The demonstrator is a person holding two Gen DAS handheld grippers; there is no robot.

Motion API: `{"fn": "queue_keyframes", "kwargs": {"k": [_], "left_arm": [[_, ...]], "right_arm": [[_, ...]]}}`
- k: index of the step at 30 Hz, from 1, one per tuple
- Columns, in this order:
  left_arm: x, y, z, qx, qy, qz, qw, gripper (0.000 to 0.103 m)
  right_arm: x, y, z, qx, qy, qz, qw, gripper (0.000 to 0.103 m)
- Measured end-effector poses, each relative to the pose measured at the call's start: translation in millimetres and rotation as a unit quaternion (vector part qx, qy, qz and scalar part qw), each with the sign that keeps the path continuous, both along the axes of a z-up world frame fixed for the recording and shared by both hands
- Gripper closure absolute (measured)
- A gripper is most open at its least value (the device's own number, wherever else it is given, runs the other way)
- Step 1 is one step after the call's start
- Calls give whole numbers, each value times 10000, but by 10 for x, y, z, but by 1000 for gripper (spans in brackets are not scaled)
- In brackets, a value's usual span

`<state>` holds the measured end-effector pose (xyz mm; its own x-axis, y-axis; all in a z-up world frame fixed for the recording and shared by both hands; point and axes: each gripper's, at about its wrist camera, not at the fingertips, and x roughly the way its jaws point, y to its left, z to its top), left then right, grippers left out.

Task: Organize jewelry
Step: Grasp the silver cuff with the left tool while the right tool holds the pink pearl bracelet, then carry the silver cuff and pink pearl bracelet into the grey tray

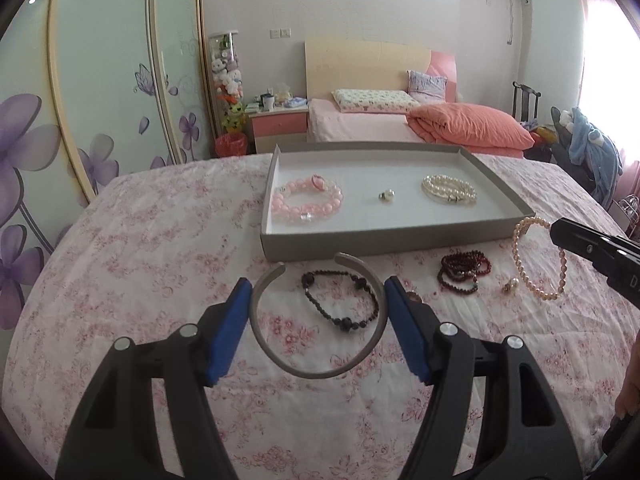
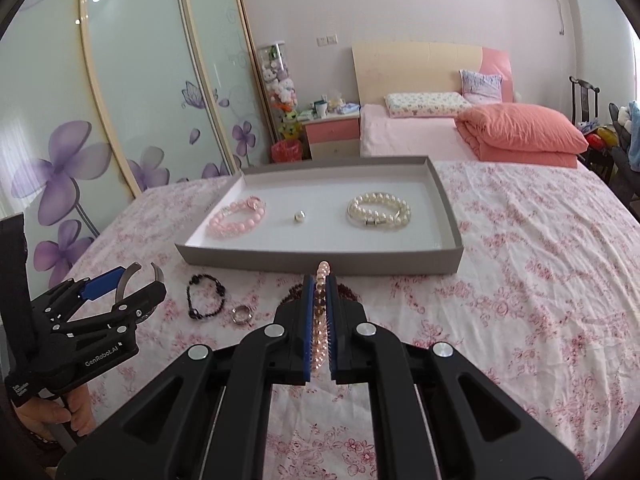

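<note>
Left gripper [image 1: 318,304] spread wide, blue pads clamped on the outer sides of the silver cuff bangle [image 1: 316,322]. Right gripper [image 2: 319,312] nearly closed, pinching the pink pearl strand [image 2: 320,320]. On the bedspread [image 2: 520,280] just short of the tray's near wall: black bead bracelet [image 1: 340,300], ring [image 2: 241,314], garnet strand [image 1: 464,274] (mostly hidden in right view). Tray [image 1: 400,240] holds pink bracelet [image 1: 306,200], pearl stud [image 1: 386,196], white pearl bracelet [image 1: 450,189]; floor between them is bare.

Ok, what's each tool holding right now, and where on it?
Left tool holds the silver cuff across its two sides. Right tool is shut on the pink pearl bracelet, pinching both strands together.
</note>
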<state>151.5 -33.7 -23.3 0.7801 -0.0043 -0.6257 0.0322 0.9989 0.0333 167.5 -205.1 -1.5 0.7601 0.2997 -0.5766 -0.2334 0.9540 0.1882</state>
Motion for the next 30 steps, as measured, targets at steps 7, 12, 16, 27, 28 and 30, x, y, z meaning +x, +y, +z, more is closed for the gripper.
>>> {"fn": "queue_keyframes", "kwargs": {"k": [7,12,16,27,28,30], "left_arm": [[-75,-9,231,24,-437,17,9990,37],[-110,-5,434,14,-785,53,9969,37],[-111,-17,578,17,-1031,75,9946,37],[47,-60,747,-13,-1190,90,9928,37],[53,-70,753,-8,-1198,94,9928,37],[99,-78,775,-10,-1219,90,9925,37]], "right_arm": [[-110,-6,244,4,-473,-21,9989,96],[-176,-28,403,26,-842,-59,9964,96],[-216,-29,509,8,-1090,-83,9940,96],[-143,-67,684,99,-1398,-142,9900,96],[-134,-65,699,98,-1417,-147,9898,96],[-100,-65,725,93,-1448,-151,9893,96]]}}
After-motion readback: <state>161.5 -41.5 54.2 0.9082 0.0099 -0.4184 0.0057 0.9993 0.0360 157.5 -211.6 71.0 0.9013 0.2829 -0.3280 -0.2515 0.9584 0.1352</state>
